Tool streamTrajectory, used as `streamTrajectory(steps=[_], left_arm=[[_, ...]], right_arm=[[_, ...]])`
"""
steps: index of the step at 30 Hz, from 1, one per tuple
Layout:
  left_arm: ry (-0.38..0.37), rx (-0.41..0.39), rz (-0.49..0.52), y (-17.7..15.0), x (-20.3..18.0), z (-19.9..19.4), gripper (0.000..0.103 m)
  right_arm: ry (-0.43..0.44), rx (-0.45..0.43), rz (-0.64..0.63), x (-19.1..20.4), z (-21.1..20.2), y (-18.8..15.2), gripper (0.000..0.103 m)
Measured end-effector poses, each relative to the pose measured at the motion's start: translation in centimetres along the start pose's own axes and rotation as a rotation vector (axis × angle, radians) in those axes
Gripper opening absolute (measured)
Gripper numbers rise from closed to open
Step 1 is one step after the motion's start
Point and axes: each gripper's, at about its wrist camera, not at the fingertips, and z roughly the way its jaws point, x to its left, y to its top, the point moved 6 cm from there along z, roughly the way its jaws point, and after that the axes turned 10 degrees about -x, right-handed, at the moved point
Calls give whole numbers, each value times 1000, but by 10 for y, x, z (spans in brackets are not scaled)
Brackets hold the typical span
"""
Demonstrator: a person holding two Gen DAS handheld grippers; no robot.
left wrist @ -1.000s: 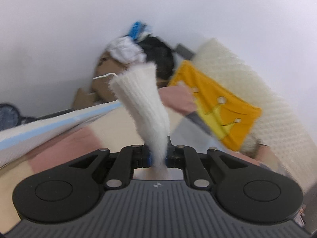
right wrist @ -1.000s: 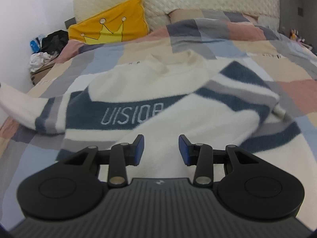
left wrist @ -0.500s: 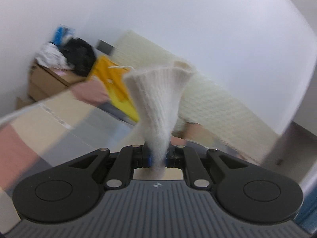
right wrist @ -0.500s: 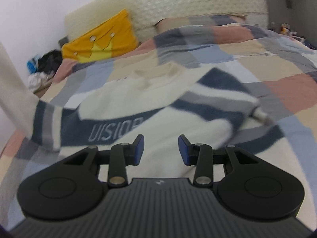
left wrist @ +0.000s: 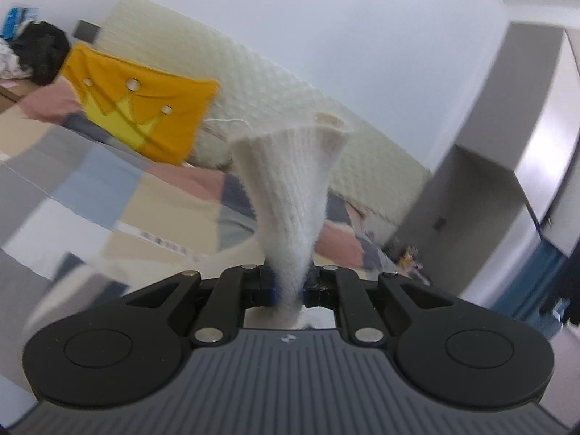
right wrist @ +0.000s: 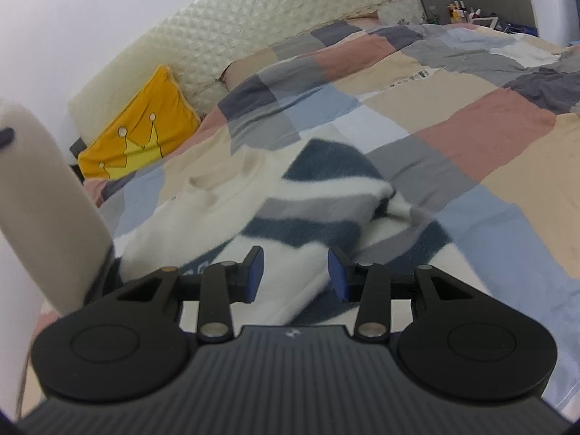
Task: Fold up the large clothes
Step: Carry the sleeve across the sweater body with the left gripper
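Observation:
A large cream sweater (right wrist: 290, 195) with navy and grey stripes lies spread on the bed. My left gripper (left wrist: 290, 286) is shut on the sweater's ribbed cream cuff (left wrist: 293, 166), which fans out upward beyond the pads. In the right wrist view that lifted sleeve (right wrist: 47, 217) rises at the left edge, off the bed. My right gripper (right wrist: 295, 272) is open just above the sweater's body, with nothing pinched between its blue pads. The sweater's collar (right wrist: 217, 177) points toward the headboard.
A patchwork duvet (right wrist: 471, 137) covers the bed. A yellow crown pillow (left wrist: 141, 105) leans on the quilted cream headboard (left wrist: 290, 101). Dark and white clothes (left wrist: 40, 54) are piled at far left. A grey cabinet (left wrist: 507, 145) stands right, small items (right wrist: 467, 11) beyond the bed.
My left gripper swung far to the right with the cuff still in it, the view sweeping from the boxes to the headboard. The right gripper drifted and rolled; the sleeve rose at its left.

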Motion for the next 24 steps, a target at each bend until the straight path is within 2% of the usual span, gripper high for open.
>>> streamTrajectory(steps=[5, 11, 15, 19, 24], left_arm=[[-49, 94, 32, -83, -28, 19, 13], [-39, 207, 81, -171, -42, 61, 13], [-52, 279, 102, -223, -47, 80, 13], [-42, 339, 161, -256, -45, 93, 13], [-19, 347, 159, -261, -44, 88, 13]], right_arm=[[-24, -31, 4, -12, 2, 10, 43], [-77, -82, 57, -45, 3, 27, 43], [-90, -75, 115, -65, 9, 28, 43], [-92, -69, 168, -75, 13, 28, 43], [-86, -73, 204, -82, 13, 30, 43]])
